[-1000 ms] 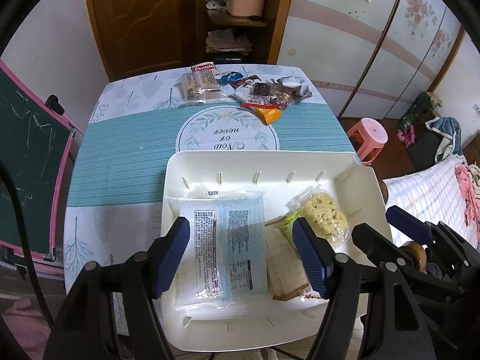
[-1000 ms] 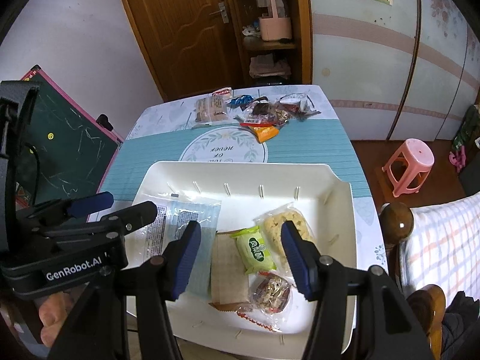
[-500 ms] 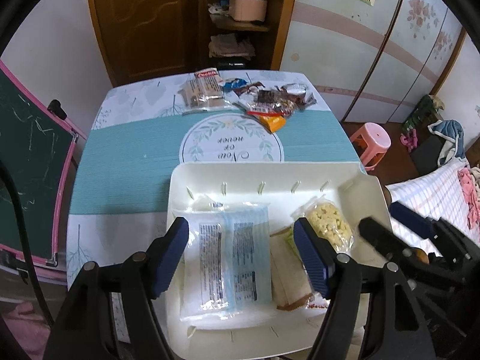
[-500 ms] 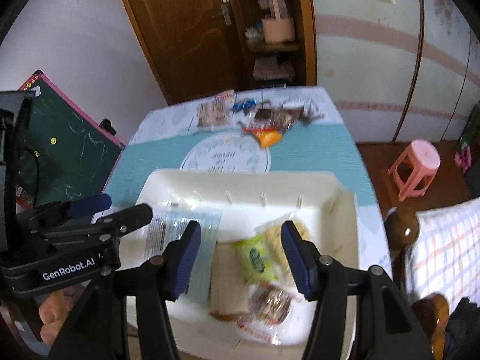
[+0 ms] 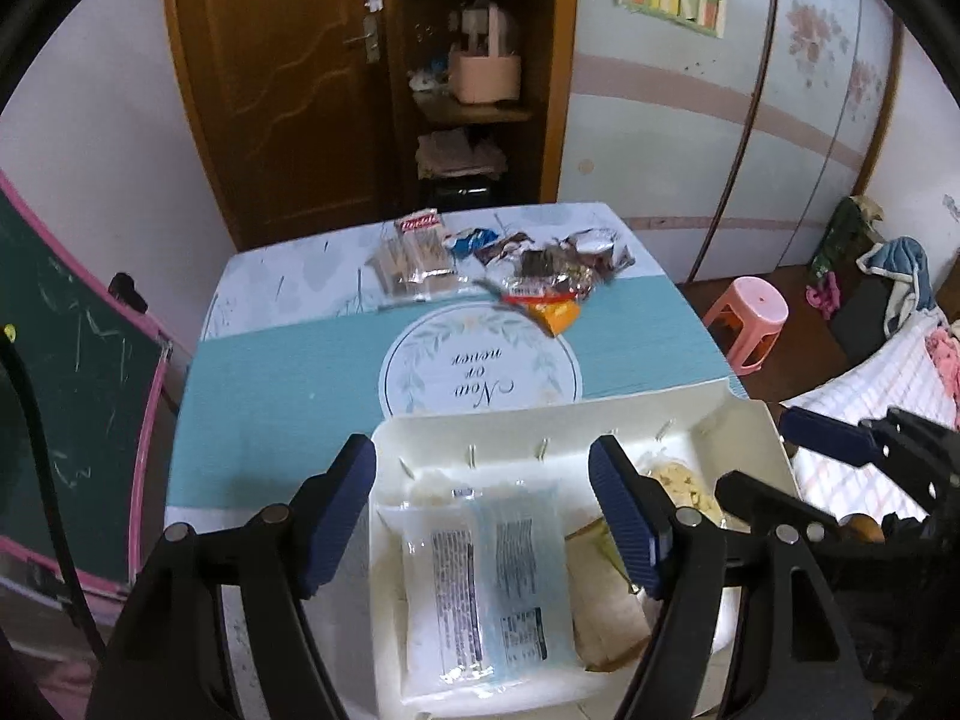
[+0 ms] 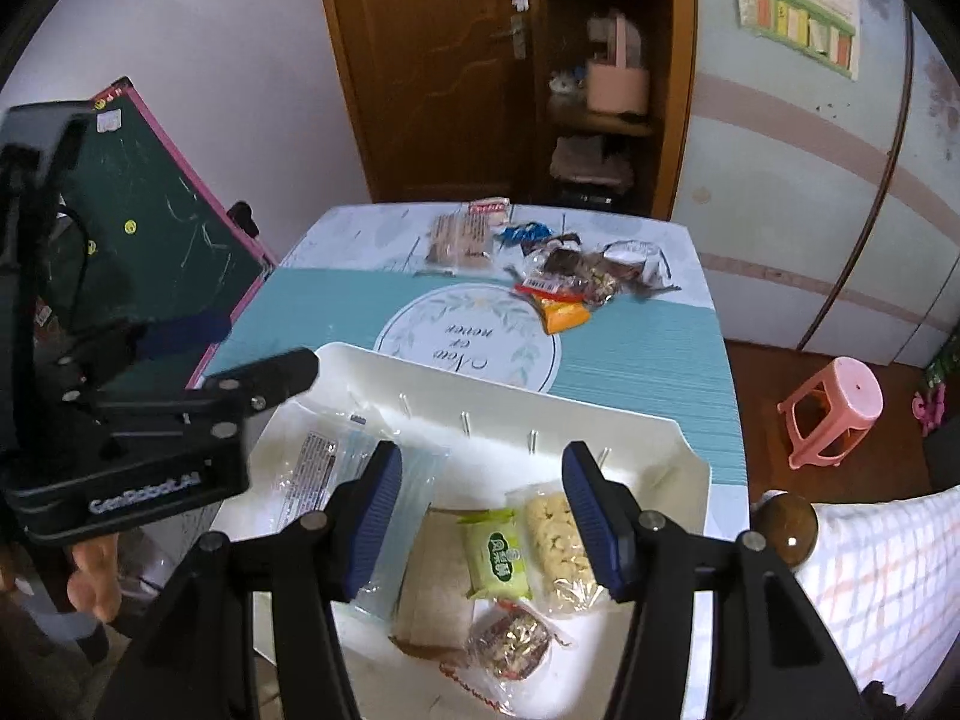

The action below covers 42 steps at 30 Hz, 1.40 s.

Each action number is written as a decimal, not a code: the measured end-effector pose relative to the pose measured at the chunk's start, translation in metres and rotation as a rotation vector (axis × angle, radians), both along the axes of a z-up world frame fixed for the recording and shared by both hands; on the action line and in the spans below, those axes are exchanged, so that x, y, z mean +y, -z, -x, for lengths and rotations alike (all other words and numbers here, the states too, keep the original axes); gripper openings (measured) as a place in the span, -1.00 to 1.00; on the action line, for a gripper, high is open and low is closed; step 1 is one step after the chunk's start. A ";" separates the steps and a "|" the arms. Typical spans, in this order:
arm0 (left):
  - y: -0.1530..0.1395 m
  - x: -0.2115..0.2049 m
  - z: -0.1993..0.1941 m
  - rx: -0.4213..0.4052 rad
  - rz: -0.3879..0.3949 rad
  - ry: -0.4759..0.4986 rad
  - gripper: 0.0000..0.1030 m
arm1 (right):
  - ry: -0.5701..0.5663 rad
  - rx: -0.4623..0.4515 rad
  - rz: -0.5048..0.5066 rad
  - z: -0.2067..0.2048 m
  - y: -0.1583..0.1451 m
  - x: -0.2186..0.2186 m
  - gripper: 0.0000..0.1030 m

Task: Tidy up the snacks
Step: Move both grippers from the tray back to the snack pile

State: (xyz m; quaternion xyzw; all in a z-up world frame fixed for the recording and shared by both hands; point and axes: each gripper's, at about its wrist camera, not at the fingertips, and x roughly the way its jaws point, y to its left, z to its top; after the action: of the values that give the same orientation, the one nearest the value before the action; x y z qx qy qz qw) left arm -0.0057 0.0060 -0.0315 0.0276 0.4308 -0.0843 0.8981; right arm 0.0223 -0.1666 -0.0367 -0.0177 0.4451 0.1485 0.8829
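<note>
The white tray (image 6: 672, 438) holds 5 snacks: a blue packet (image 5: 498, 576), a brown packet (image 6: 435, 576), a green packet (image 6: 498, 552), a yellow puff bag (image 6: 555, 540) and a dark candy (image 6: 510, 642). A pile of maybe 6 more snacks (image 5: 528, 270) lies across the table (image 5: 270, 384). The left gripper (image 5: 480, 522) and right gripper (image 6: 480, 522) hover above the tray, both spread wide, holding nothing.

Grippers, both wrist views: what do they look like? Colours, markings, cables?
Left gripper and right gripper match: black angular linkage bodies, silver rivets, jaws padded in ribbed dark blue. The left's housing reads "GenRobot.AI" in white, seen from the right view. A black cable runs beside it.
</note>
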 end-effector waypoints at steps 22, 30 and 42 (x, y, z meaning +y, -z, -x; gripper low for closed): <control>-0.110 0.053 -0.058 -0.170 -0.066 -0.077 0.82 | 0.184 -0.270 0.247 -0.107 -0.170 -0.062 0.25; -0.143 0.041 -0.162 -0.267 -0.162 -0.092 0.82 | 0.303 -0.174 0.233 -0.217 -0.153 -0.093 0.25; 0.007 0.021 -0.330 0.109 -0.164 -0.058 0.82 | 0.324 0.148 0.032 -0.335 0.006 -0.115 0.25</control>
State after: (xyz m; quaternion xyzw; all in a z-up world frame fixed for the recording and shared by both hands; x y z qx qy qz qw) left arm 0.3242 0.0266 -0.0383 0.0838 0.4852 -0.0243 0.8700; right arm 0.3570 -0.2818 -0.0424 0.0512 0.5081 -0.0019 0.8598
